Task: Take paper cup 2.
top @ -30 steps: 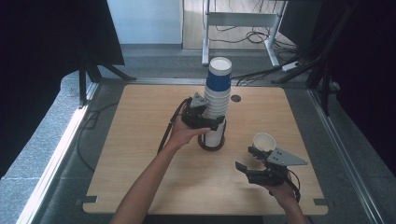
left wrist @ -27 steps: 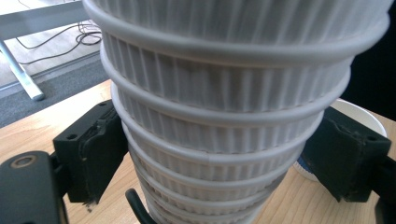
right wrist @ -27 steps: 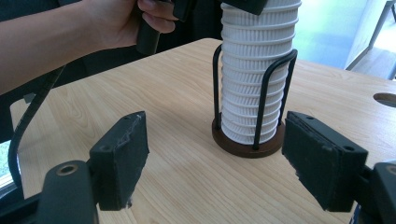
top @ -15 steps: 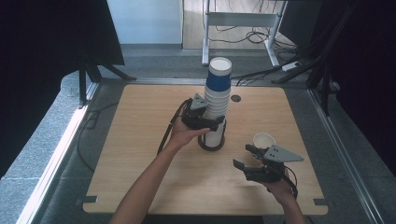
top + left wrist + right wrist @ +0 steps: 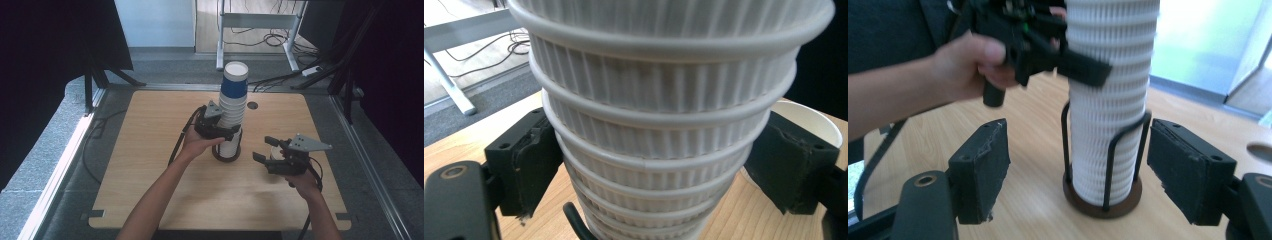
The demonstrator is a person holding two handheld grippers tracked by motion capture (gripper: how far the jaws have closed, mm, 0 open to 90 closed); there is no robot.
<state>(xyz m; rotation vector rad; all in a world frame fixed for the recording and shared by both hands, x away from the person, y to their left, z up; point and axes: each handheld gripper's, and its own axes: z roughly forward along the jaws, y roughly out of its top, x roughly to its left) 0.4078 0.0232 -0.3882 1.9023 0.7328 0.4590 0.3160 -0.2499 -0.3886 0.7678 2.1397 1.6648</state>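
Between left gripper [image 5: 644, 170] pads [image 5: 531, 160]: cup stack [image 5: 659, 150].

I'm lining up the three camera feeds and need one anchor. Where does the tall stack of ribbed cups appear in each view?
High view: the cup stack rises at table centre, with the left tool around its lower part.
Left gripper view: the stack stands close up between the two jaws.
Right gripper view: the stack stands upper centre, beyond the open jaws.
Shared landmark: the dark wire holder at the stack's base, also in the high view.
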